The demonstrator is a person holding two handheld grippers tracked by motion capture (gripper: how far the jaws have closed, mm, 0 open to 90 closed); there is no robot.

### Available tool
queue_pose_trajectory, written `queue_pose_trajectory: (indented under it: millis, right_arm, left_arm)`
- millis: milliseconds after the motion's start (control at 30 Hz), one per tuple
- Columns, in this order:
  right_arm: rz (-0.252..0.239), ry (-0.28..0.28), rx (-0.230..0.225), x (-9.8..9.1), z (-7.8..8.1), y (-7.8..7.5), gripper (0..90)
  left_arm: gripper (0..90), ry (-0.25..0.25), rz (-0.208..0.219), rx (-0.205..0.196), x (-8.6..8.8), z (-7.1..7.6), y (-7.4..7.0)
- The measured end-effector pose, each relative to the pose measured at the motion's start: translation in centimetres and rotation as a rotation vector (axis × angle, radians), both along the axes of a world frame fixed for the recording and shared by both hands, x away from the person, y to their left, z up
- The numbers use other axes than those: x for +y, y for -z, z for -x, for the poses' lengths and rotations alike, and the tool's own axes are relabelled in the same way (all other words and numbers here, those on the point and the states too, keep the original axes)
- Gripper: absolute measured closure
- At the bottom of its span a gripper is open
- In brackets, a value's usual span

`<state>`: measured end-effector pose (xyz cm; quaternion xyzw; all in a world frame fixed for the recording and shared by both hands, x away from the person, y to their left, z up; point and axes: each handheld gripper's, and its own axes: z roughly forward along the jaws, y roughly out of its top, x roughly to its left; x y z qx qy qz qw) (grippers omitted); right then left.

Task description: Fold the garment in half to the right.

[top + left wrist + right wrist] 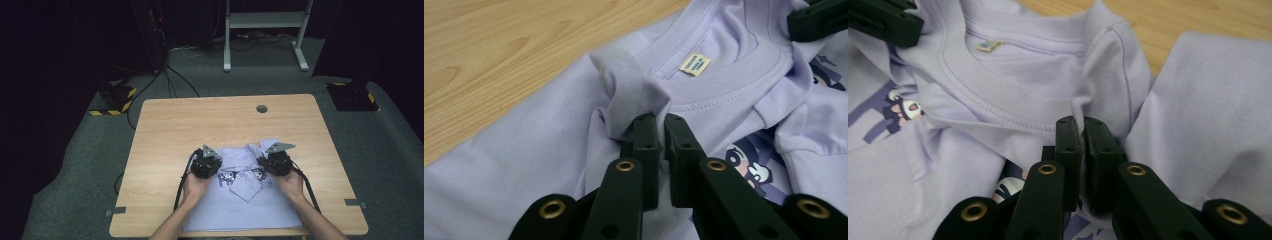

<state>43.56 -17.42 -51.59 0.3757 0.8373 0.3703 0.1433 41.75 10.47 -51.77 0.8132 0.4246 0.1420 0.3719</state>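
The lavender T-shirt point(240, 200) lay on the near half of the wooden table point(170, 125), its neck end away from the person and its hem at the near edge, and both grippers had hold of it at the shoulders.

The left gripper point(657, 131) had its jaws pressed together on a bunched fold of the shirt's shoulder fabric, the ribbed neckband point(729, 85) curving off just ahead and to its right. The right gripper point(1084, 131) was likewise pinched shut on a pleat of cloth beside the neckband point(998, 102), which ran ahead and to its left. Gripping one shoulder each, level with one another and on either side of the neck opening, looked like the hold for lifting or folding the top of the garment evenly; a single pinch would have let it twist.

In the high view the left gripper point(206, 161) and right gripper point(276, 161) sat close together over the chest print point(245, 179), with a small flap of cloth lying folded across it.

Much stayed uncertain. How many layers each pinch took in could not be told, since the jaws covered the fold. The neck label point(695, 64) was too small to read, and the cartoon print point(746, 165) was cut off by the jaws and creases. From above, the hands and gripper bodies covered the shoulders themselves, and the sleeves were hard to make out amid the folds.
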Motion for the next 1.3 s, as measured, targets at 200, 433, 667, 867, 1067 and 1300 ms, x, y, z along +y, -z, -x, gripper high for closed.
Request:
queue_pose_trajectory:
  millis: [200, 433, 667, 867, 1067, 1300]
  right_arm:
    - [0.004, 0.029, 0.020, 0.7, -2.0, 1.0, 86.1]
    - [0.002, 0.092, 0.025, 1.4, -7.1, -0.1, 86.0]
    - [-0.067, 0.070, -0.101, 0.5, -4.6, -4.4, 85.9]
    - [-0.022, 0.002, -0.113, -0.1, -0.1, -3.4, 85.8]
    - [0.017, -0.007, -0.027, -0.3, 1.0, 0.2, 85.5]
    - [0.011, 0.013, -0.007, 0.0, -0.2, 1.2, 85.4]
  left_arm:
    - [85.7, -0.028, 0.029, 0.045, 0.2, -3.1, 1.1]
    - [85.7, -0.045, 0.071, 0.001, 0.6, -7.5, -0.8]
    - [85.7, -0.003, 0.138, -0.125, 1.7, -3.8, -5.1]
    - [85.6, 0.041, 0.096, -0.057, 1.4, -0.3, -2.8]
    - [85.5, 0.035, 0.059, 0.042, 1.1, 0.5, 0.4]
    - [85.5, 0.004, 0.057, 0.057, 1.1, -1.1, 1.3]
